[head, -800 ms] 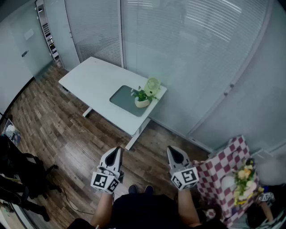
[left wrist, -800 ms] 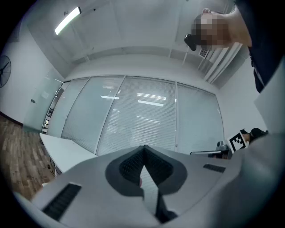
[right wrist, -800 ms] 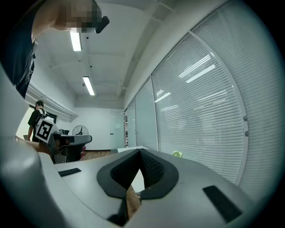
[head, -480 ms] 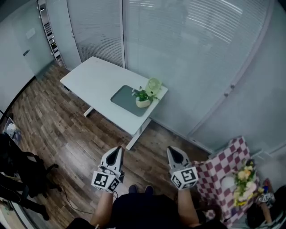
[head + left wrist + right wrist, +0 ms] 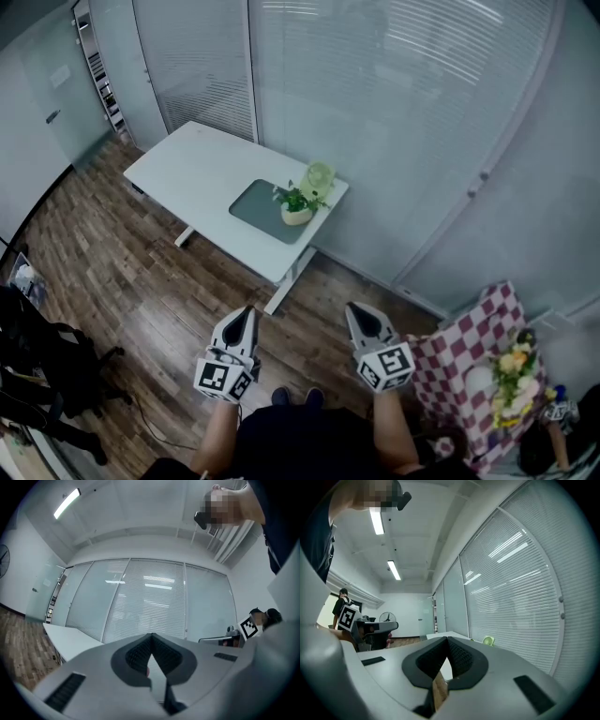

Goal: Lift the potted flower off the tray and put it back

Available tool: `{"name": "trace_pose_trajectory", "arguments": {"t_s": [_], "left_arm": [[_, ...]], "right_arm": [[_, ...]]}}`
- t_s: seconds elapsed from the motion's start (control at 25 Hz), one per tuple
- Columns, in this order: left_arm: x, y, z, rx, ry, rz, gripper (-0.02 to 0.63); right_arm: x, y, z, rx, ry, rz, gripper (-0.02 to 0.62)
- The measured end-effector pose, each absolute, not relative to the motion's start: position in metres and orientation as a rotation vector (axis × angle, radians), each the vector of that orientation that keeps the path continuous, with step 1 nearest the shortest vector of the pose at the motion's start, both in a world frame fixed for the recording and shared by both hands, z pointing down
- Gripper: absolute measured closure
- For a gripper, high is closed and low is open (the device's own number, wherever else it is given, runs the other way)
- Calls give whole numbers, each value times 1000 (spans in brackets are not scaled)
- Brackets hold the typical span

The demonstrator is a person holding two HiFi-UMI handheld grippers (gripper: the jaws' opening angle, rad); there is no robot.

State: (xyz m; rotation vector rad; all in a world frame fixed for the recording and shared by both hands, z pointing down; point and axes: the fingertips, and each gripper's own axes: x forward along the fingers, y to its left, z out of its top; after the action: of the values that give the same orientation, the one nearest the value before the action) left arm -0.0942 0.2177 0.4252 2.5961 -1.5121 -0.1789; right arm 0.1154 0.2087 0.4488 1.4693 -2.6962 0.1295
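A small potted plant point(image 5: 297, 204) in a cream pot stands on a dark grey tray point(image 5: 262, 210) near the right end of a white table point(image 5: 197, 178), far ahead of me. A pale green object point(image 5: 319, 175) sits just behind the pot and shows faintly in the right gripper view point(image 5: 488, 641). My left gripper point(image 5: 244, 318) and right gripper point(image 5: 357, 314) are held close to my body over the wooden floor, well short of the table. Both are shut with nothing between the jaws, as the left gripper view point(image 5: 151, 636) and right gripper view point(image 5: 447, 640) show.
Glass walls with blinds point(image 5: 394, 103) run behind the table. A checked red-and-white cloth with a bouquet point(image 5: 511, 375) lies at the lower right. Dark chairs point(image 5: 37, 366) stand at the lower left. Wooden floor point(image 5: 141, 281) lies between me and the table.
The view shifted slightly; both grippers stay shut and in almost the same place, the right one edging a little left and up.
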Motion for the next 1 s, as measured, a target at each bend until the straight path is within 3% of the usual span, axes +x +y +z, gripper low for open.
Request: {"name": "trace_pose_trajectory", "arguments": {"t_s": [0.48, 0.52, 0.56, 0.6, 0.64, 0.68, 0.8, 1.0], "left_arm": [[-77, 216, 427, 2622, -1553, -157, 598], [-75, 216, 427, 2622, -1559, -156, 598], [-73, 215, 426, 2620, -1565, -158, 592], [-72, 215, 425, 2617, -1569, -160, 547], [-70, 215, 425, 2617, -1570, -155, 442], [-68, 215, 426, 2619, -1576, -139, 385], [-64, 216, 431, 2617, -1604, -81, 347], [-62, 222, 435, 2613, -1616, -61, 336]], "right_arm": [[126, 207, 456, 1437, -2688, 83, 589], [127, 206, 458, 1425, -2691, 90, 575], [126, 205, 460, 1408, -2692, 100, 440], [126, 204, 463, 1392, -2691, 108, 333], [126, 203, 464, 1383, -2692, 109, 328], [127, 203, 465, 1380, -2696, 110, 311], [132, 200, 464, 1389, -2722, 73, 271], [129, 199, 463, 1343, -2739, 116, 247]]}}
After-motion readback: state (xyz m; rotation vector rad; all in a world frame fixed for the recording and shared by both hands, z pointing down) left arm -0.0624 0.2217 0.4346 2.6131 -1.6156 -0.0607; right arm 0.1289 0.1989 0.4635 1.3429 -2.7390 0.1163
